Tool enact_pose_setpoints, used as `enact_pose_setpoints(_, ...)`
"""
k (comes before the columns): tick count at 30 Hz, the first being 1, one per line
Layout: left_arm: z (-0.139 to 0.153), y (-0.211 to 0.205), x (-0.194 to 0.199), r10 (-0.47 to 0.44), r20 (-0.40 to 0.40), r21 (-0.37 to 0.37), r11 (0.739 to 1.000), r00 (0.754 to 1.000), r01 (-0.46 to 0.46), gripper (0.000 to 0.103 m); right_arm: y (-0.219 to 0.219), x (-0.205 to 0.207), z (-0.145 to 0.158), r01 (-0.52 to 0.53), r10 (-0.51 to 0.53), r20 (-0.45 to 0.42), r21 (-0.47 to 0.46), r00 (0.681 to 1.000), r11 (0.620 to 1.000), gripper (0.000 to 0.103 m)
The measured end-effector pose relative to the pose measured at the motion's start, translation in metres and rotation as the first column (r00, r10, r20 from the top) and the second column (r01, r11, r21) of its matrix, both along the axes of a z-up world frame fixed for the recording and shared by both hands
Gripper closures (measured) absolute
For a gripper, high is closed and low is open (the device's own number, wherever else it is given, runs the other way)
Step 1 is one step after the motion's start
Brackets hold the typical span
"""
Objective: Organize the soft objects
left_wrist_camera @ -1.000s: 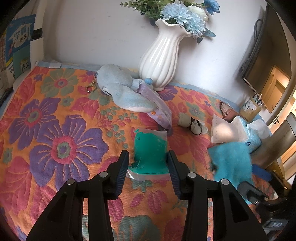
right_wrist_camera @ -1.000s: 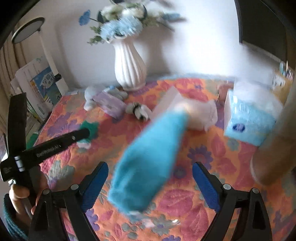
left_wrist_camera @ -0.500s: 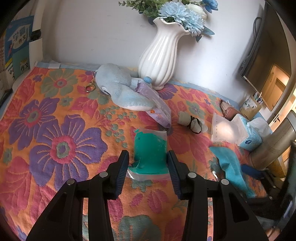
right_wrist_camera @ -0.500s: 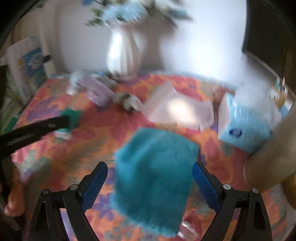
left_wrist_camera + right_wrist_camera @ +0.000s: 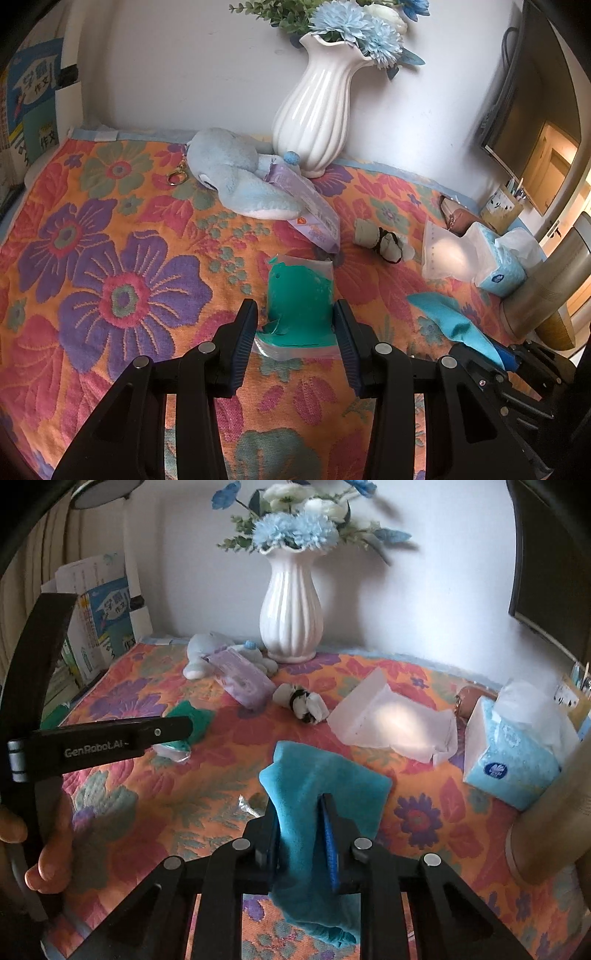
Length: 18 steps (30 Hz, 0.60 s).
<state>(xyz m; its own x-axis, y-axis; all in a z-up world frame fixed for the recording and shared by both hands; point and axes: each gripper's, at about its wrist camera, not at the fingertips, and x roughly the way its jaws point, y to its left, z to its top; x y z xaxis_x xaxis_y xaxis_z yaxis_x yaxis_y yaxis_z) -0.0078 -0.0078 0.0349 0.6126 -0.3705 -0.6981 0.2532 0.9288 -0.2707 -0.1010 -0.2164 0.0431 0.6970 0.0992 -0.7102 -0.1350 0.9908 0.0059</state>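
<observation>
My right hand-held gripper [image 5: 301, 834] is clamped on the blue cloth [image 5: 325, 786], pinching a fold of it between the two blue pads; the cloth's upper part rises and spreads ahead of the fingers, and its lower end hangs in a bunch below them, near the front edge of the counter [image 5: 177, 812] on its right side. From the left wrist view the same blue cloth [image 5: 448, 325] shows as a strip running into the right hand-held gripper [image 5: 491, 363] at the lower right. My left hand-held gripper [image 5: 295, 332] is spread wide, its fingers on either side of the near end of the green cloth in its clear bag [image 5: 301, 306], which lies flat around the middle of the counter; I cannot tell whether the pads touch the bag. Beyond it a purple packet [image 5: 310, 206] leans against the pale blue plush toy [image 5: 232, 173], and both sit toward the back edge just beside the white vase [image 5: 314, 114] of blue flowers. To the right of the packet lies a small rolled bundle with a black band [image 5: 384, 242], then a frosted plastic bag [image 5: 447, 258] and, touching it, a blue tissue pack [image 5: 498, 262] toward the right edge. The counter is covered by a floral orange cloth [image 5: 110, 258].
</observation>
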Motion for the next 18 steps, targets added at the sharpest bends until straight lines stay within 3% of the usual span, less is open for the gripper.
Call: enact_pose_setpoints(18,-0.0057,-0.001,0.004,-0.006,-0.057,-0.005,1.0,0.998,0.005,0.054,-0.0001,0.0033,-0.004,0.002,-0.002,-0.018,0.009,1.0,1.0,0.083)
